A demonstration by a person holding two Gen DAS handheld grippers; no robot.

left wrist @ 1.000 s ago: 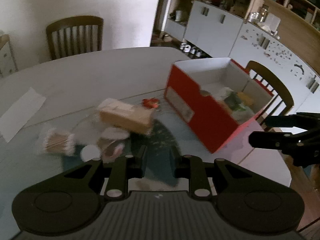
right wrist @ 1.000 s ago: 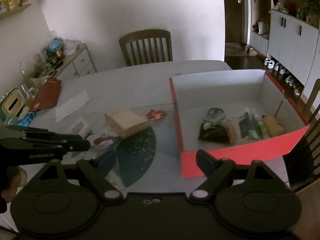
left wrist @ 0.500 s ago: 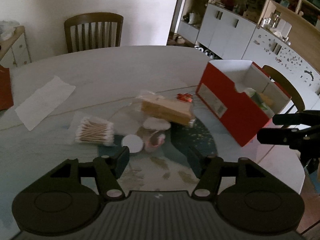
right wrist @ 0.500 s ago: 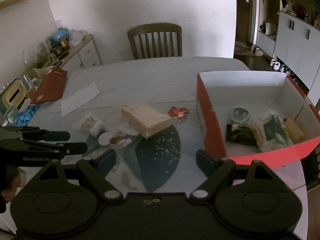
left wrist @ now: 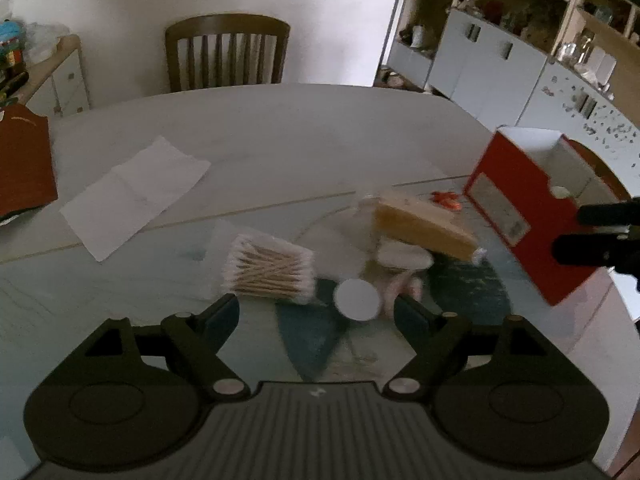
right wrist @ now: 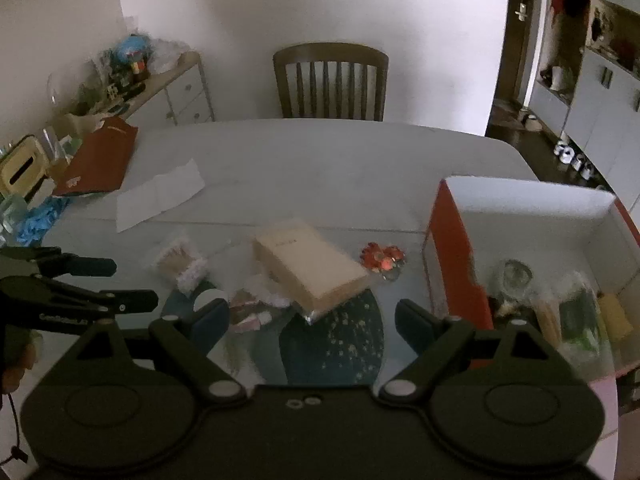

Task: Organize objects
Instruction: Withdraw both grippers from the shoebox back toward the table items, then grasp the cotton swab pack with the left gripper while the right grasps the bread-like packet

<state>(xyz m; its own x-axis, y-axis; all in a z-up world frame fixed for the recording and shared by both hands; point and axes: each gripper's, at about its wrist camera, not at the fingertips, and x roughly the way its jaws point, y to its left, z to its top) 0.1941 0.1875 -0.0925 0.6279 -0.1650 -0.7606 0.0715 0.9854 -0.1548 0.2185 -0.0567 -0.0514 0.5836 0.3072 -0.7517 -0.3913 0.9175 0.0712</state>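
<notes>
A red box (right wrist: 452,248) with a white inside stands at the table's right and holds several small items. It also shows in the left wrist view (left wrist: 516,216). Loose on the glass lie a tan flat box (right wrist: 308,264), a pack of cotton swabs (left wrist: 268,270), a white round lid (left wrist: 357,300), a pink packet (right wrist: 250,312) and a red ornament (right wrist: 382,258). My left gripper (left wrist: 316,312) is open and empty, just short of the swabs and lid. My right gripper (right wrist: 312,316) is open and empty, near the tan box.
A white paper sheet (left wrist: 134,194) lies at the back left. A red folder (right wrist: 100,158) sits at the left table edge. A wooden chair (right wrist: 330,80) stands behind the table. A cluttered sideboard (right wrist: 160,84) stands at the left wall.
Both grippers have swung to the left, so the red box has slid towards the right in both views. My left gripper's fingers have spread wider apart.
</notes>
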